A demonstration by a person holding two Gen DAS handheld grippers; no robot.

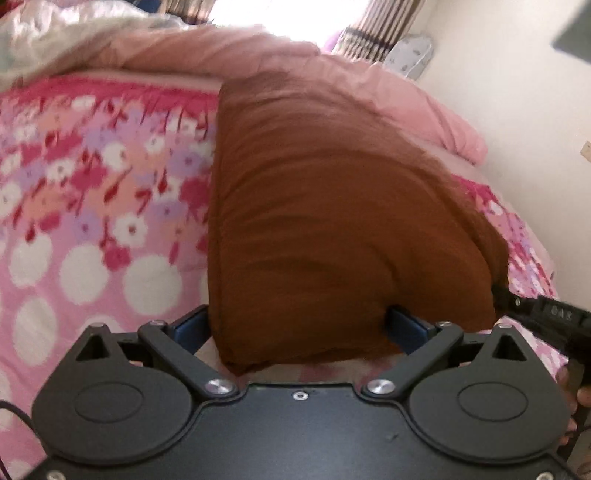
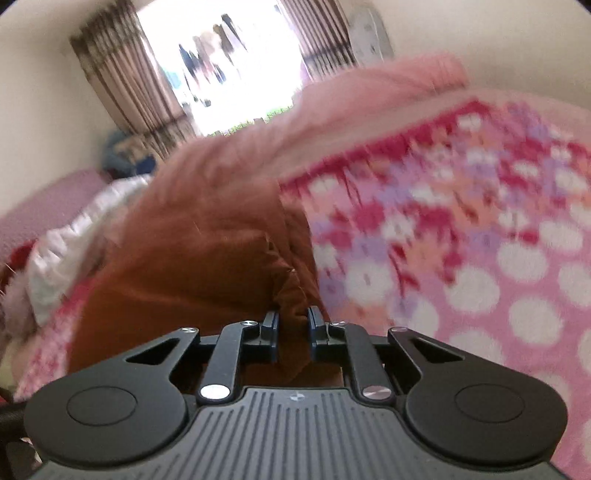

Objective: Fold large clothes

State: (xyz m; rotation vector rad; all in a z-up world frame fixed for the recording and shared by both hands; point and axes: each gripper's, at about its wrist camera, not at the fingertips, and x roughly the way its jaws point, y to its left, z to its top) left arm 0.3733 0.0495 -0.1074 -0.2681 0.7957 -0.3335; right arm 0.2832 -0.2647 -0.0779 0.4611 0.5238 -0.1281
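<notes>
A folded brown garment lies lengthwise on the flowered pink bedspread. My left gripper stands wide open, its blue fingers on either side of the garment's near end, which drapes over them. In the right wrist view my right gripper is shut on a bunched edge of the brown garment, at its right side. The right gripper also shows at the right edge of the left wrist view, touching the garment's corner.
A pink quilt is heaped along the bed's far side, with a white satin cover at the far left. A bright window with striped curtains is behind. A white wall borders the bed.
</notes>
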